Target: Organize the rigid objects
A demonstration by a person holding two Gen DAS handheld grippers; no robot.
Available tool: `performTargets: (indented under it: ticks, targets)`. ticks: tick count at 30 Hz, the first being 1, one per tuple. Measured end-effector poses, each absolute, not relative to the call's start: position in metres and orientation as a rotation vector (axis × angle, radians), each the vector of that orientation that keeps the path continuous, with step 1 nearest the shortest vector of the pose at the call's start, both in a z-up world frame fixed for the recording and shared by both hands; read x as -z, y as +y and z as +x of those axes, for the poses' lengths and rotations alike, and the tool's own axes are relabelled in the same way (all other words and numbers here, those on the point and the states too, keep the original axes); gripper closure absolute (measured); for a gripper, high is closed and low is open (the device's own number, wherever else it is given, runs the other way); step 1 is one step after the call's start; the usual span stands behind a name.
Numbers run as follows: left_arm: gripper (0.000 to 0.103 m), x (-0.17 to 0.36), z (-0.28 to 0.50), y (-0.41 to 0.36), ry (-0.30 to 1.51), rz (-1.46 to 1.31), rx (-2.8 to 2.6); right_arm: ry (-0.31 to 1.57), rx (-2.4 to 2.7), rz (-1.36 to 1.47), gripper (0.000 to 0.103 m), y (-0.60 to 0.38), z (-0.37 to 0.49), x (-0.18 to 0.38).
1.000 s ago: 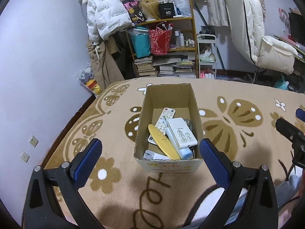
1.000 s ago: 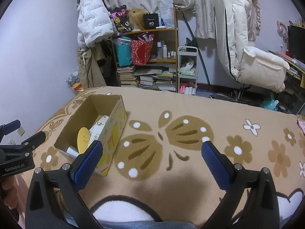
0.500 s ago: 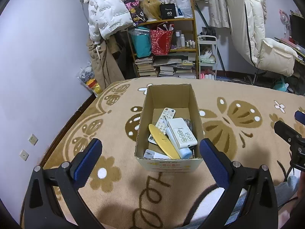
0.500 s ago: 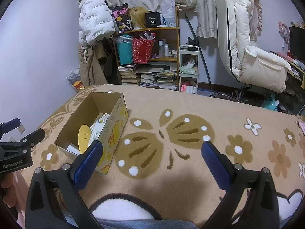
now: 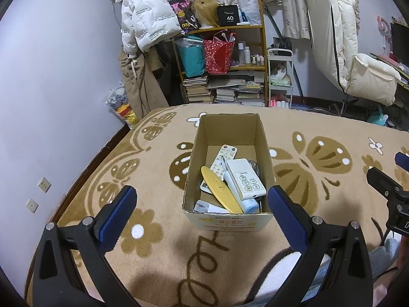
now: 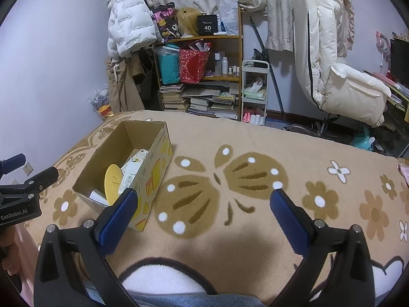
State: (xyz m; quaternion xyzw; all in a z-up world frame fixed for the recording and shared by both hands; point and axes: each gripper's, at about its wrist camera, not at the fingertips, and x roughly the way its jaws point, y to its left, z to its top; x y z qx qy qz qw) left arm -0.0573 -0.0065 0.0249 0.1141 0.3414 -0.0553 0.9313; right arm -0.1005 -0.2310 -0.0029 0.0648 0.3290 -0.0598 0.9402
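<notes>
a: while both tools hang above the bed, what fills the scene?

b: a wide tan blanket (image 5: 319, 133) with brown butterflies and white flowers covers the bed. behind it stands a cluttered wooden shelf (image 6: 219, 76) with stacked books, a white puffer jacket (image 5: 143, 18) hung beside it, and a cream chair (image 6: 340, 76) off to the right.

a: and where are the things to organize?

b: in an open cardboard box (image 5: 227, 220) resting on the blanket. inside lie a white remote (image 5: 245, 179), a slimmer white remote (image 5: 225, 157), a yellow oblong piece (image 5: 221, 190) and a pale blue tube (image 5: 242, 199), overlapping in a loose heap.

a: how does the box lie from the tongs?

b: straight ahead of the left gripper (image 5: 202, 204), its long axis running away along the line of the fingers, near end just between the blue pads. for the right gripper (image 6: 204, 204) it sits off to the left, angled, beside the left pad.

a: which hand is nearer?

b: the left, i judge, so it seems better placed to reach in.

a: are the tongs clenched?

b: no. both are spread wide and carry nothing.
</notes>
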Motion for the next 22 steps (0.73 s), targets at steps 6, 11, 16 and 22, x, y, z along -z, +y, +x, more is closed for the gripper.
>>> performTargets:
  ticks: [6, 11, 16, 22]
  targets:
    - [0.002, -0.025, -0.0559, -0.0039, 0.709, 0.226, 0.122, 0.672, 0.12, 0.132, 0.0, -0.232, -0.1003, 0.0027]
    - [0.002, -0.0249, -0.0563, -0.004, 0.71, 0.226, 0.12, 0.673, 0.119, 0.131, 0.0, -0.232, -0.1006, 0.003]
    - [0.002, -0.0245, -0.0551, -0.0028, 0.71, 0.226, 0.119, 0.674, 0.119, 0.131, 0.0, -0.2313, -0.1008, 0.0037]
    - [0.002, -0.0238, -0.0555, -0.0031, 0.706, 0.223, 0.121, 0.675, 0.119, 0.132, 0.0, -0.2311, -0.1009, 0.0036]
